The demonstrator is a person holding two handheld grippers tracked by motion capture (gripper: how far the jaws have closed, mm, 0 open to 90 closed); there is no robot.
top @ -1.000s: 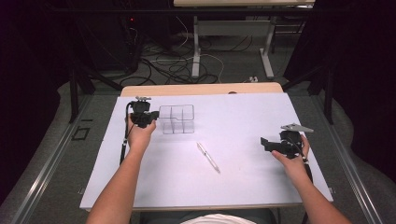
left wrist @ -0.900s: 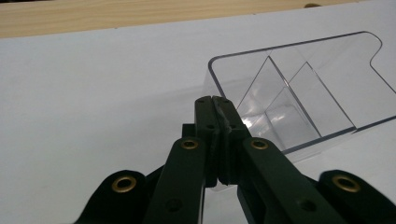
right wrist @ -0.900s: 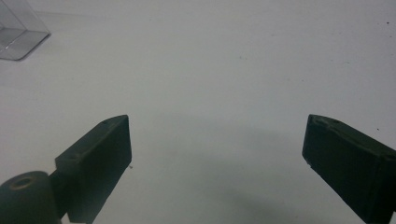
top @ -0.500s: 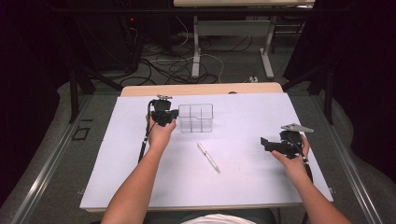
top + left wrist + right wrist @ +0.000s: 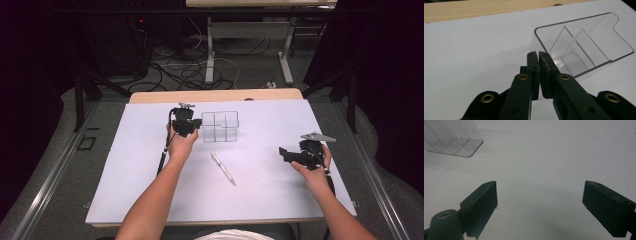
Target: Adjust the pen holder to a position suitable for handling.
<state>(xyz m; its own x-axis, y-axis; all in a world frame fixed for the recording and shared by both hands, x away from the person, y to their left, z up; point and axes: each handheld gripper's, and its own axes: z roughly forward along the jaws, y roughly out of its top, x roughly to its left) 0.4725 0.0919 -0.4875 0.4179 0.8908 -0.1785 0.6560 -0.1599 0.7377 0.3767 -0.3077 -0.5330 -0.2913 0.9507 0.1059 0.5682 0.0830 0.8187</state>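
Currently pinching the near wall of the clear organiser box [image 5: 220,114] with the left claw [image 5: 539,53], jaws pressed almost together on the thin plastic after slackening a hair. Sitting toward the far middle of the tabletop [image 5: 125,175], just beyond the left hand [image 5: 181,146]. Right claw [image 5: 284,153] hovering well apart near the right edge, jaws spread wide with nothing between them, having just eased slightly narrower.

Likely trouble from here:
- Slipping off the wall: smooth, glossy plastic against a narrow bite high on the rim, and a grip already a touch looser.
- Tipping rather than sliding if pulled or pushed from the top edge, since the base rests flat while the force comes in high.
- Flexing or cracking the thin wall under a harder squeeze.
- Knocking the pen [image 5: 222,169], lying loose and slantwise just in front of the box, if dragged toward the person.

Materials and shapes:
- Box: transparent rigid plastic, rectangular with rounded corners, open top, thin inner dividers forming several compartments, apparently empty.
- Pen: slim, pale, straight, prone to rolling.
- Tabletop: matte white sheet, smooth and low in friction, with a light wooden strip [image 5: 215,95] along the far edge.
- Jaws: black, flat-faced, blocky pads with brass-coloured rivets.
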